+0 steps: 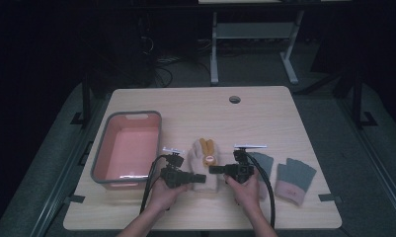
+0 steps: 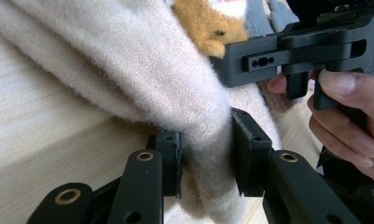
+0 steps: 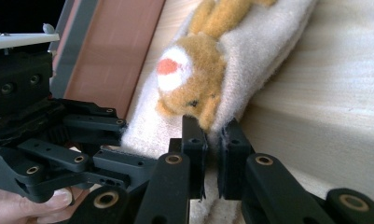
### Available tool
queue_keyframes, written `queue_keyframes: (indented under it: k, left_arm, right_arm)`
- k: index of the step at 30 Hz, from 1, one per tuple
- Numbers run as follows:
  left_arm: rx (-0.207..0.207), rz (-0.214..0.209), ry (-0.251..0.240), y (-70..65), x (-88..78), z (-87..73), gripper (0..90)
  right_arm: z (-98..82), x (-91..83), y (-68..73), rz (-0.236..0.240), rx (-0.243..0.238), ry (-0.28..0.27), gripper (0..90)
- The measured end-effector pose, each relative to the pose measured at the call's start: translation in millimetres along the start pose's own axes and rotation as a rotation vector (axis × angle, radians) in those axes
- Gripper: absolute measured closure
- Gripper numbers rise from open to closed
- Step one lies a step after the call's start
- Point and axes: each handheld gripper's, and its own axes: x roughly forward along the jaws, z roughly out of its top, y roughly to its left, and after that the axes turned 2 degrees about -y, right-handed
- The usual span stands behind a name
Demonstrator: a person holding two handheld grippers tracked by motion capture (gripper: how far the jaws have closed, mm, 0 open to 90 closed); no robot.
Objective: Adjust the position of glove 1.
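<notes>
A fluffy cream glove (image 1: 204, 160) with an orange animal face sewn on it lies at the middle of the table. My left gripper (image 1: 199, 178) comes in from the left and is shut on the glove's near end. In the left gripper view its pads (image 2: 244, 149) pinch a thick fold of the cream knit (image 2: 142, 70). My right gripper (image 1: 215, 169) comes in from the right, shut on the glove's edge. In the right gripper view its jaws (image 3: 211, 161) clamp the cream fabric just below the animal face (image 3: 189, 79).
A pink bin (image 1: 129, 153) with a grey rim stands to the left of the glove. Two grey gloves (image 1: 295, 180) with pink cuffs lie at the right, one partly behind my right hand. A round cable hole (image 1: 234, 99) sits near the table's far edge.
</notes>
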Motion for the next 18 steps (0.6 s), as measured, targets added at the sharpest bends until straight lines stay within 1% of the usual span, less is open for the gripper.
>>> queue_keyframes:
  k: [9, 11, 13, 16, 17, 18]
  left_arm:
    - [0.015, -0.021, -0.025, -6.3, -11.2, 8.8, 67.1]
    - [0.021, -0.022, -0.024, -7.4, -13.6, 10.6, 67.1]
    - [0.027, -0.019, -0.026, -9.0, -16.2, 12.5, 67.1]
    - [0.035, -0.023, -0.031, -10.1, -19.6, 14.7, 67.1]
    - [0.039, -0.03, -0.039, -10.8, -23.4, 16.8, 67.1]
    - [0.039, -0.03, -0.039, -10.8, -23.4, 16.8, 67.1]
  right_arm:
    - [7.2, -9.9, 11.7, 0.026, -0.02, -0.023, 83.4]
    - [8.8, -11.3, 13.7, 0.033, -0.018, -0.027, 83.4]
    - [10.2, -11.6, 16.2, 0.03, -0.028, -0.026, 83.4]
    - [11.9, -13.0, 18.7, 0.04, -0.029, -0.032, 83.4]
    - [13.6, -14.4, 21.6, 0.05, -0.029, -0.039, 83.4]
    - [14.5, -15.0, 23.0, 0.051, -0.032, -0.042, 83.4]
